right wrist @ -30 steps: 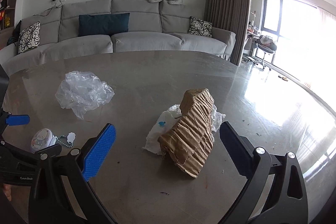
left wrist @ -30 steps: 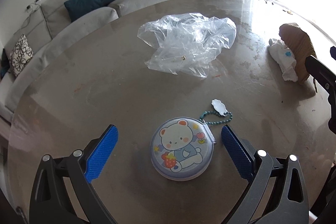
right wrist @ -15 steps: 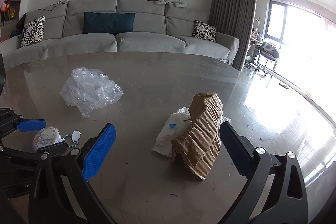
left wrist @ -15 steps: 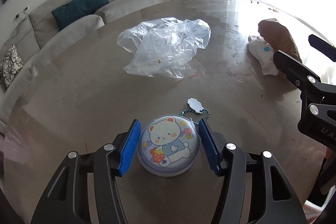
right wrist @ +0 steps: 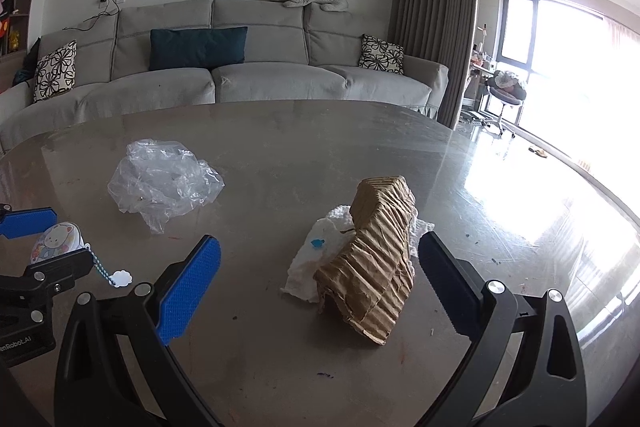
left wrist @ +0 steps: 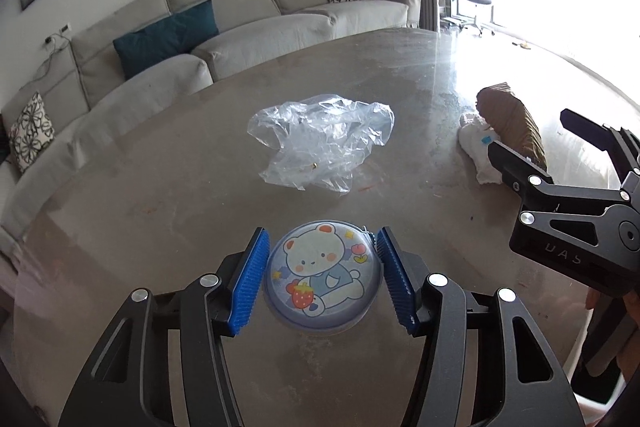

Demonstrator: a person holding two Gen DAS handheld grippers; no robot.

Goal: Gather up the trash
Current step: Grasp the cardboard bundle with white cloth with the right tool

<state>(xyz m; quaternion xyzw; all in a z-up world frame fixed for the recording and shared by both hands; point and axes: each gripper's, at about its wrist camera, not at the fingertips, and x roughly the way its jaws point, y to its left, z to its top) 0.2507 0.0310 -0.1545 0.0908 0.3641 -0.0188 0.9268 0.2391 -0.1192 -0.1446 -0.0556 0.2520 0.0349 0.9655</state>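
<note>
Left hand-held gripper was clamped on the round bear-print pouch, both blue pads pressed against its sides. A second earlier the same jaws had stood wide apart with the pouch lying flat between them, its bead chain and white tag trailing on the surface. In the right wrist view the pouch sat tilted in the grip and the bead chain hung from it with the white tag at its end, so the pouch was judged to have been lifted clear of the surface.

Right hand-held gripper stood with its jaws apart and nothing between the pads. It was just short of the crumpled brown paper, as it had been a second earlier.

Relative to the pouch, the clear plastic bag lay farther off, straight ahead and well apart. The brown paper rested on a white tissue, farther off and to the right. A grey sofa stood beyond the surface's far edge.

Assessment: one item was secured and ready for carrying off. No bin was visible in either view. The bag, the paper and the tissue remained uncollected, the paper being nearest to the free gripper.
</note>
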